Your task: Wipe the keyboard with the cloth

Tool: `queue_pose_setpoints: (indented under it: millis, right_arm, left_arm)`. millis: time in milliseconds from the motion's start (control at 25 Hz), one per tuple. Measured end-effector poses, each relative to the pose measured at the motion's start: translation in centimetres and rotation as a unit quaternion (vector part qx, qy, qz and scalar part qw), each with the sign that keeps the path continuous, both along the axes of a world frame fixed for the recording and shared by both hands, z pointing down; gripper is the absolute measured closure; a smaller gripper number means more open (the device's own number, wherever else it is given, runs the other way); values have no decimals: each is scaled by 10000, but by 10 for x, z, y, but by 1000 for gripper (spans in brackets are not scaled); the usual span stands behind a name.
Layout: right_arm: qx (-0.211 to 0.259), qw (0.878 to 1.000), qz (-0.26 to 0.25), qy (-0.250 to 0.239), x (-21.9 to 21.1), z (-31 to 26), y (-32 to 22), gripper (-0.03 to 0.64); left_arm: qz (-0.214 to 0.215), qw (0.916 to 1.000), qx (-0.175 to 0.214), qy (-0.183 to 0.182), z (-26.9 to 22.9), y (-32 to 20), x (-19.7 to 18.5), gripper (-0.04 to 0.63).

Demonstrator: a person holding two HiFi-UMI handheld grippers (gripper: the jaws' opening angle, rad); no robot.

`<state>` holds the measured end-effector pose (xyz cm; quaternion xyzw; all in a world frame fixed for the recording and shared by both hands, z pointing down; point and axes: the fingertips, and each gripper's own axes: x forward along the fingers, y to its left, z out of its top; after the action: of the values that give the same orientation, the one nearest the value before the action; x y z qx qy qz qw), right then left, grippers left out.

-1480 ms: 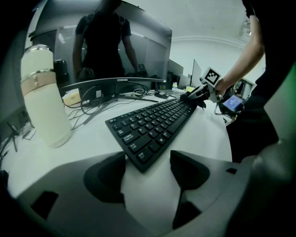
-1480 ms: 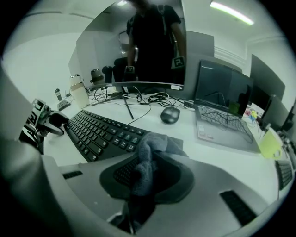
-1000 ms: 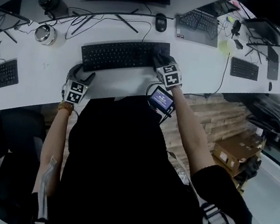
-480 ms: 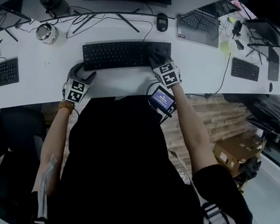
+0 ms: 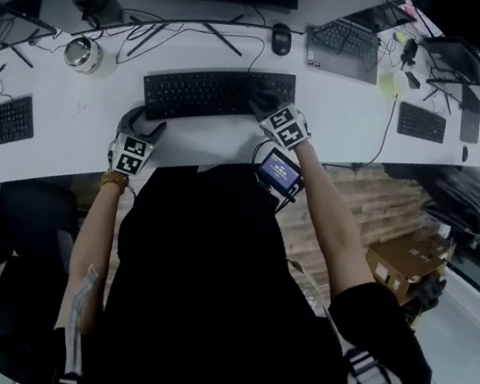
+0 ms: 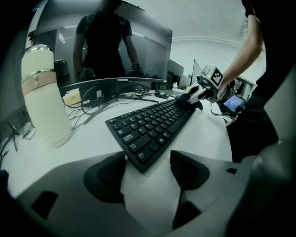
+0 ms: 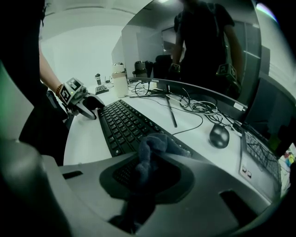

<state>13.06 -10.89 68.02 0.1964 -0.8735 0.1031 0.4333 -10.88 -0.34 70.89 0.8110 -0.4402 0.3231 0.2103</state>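
Dark cloth (image 7: 155, 147) bunched on right end of black keyboard (image 5: 206, 93), mid desk (image 5: 352, 114). Pinched tight in right claw (image 7: 144, 178). Left claw (image 6: 148, 167) spread wide, nothing between, just beside keyboard's left near corner. White bottle (image 6: 44, 97) farther left.

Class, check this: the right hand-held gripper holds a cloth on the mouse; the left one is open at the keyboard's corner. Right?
No: the right gripper view shows the cloth on the keyboard, not the mouse. The right hand-held gripper holds it; the left hand-held gripper is open at the corner.
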Motion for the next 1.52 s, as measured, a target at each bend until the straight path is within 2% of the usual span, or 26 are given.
queue_pose_setpoints:
  millis: [160, 360, 720, 1000, 1280, 1520]
  right_arm:
    - [-27, 9999, -143, -16, -2, 0, 0, 548]
    - [-79, 9984, -558, 9, -14, 0, 7, 546]
    - [-227, 9974, -638, -252, -27, -2, 10, 546]
    - [-283, 9929, -1121, -274, -55, -1, 18, 546]
    - [-235, 9902, -1346, -272, -70, -1, 23, 546]
    - [-254, 9871, -1561, -247, -81, 0, 27, 546]
  left_arm:
    - [-11, 10000, 16, -10, 0, 0, -1, 291]
    - [-17, 10000, 28, 4, 0, -1, 1, 291]
    - [-45, 10000, 24, -26, -2, -1, 0, 291]
    - [-57, 10000, 12, -24, -2, -1, 0, 291]
    - [-40, 9998, 169, -28, 4, -3, -1, 290]
    - [-84, 10000, 19, -30, -1, -1, 0, 288]
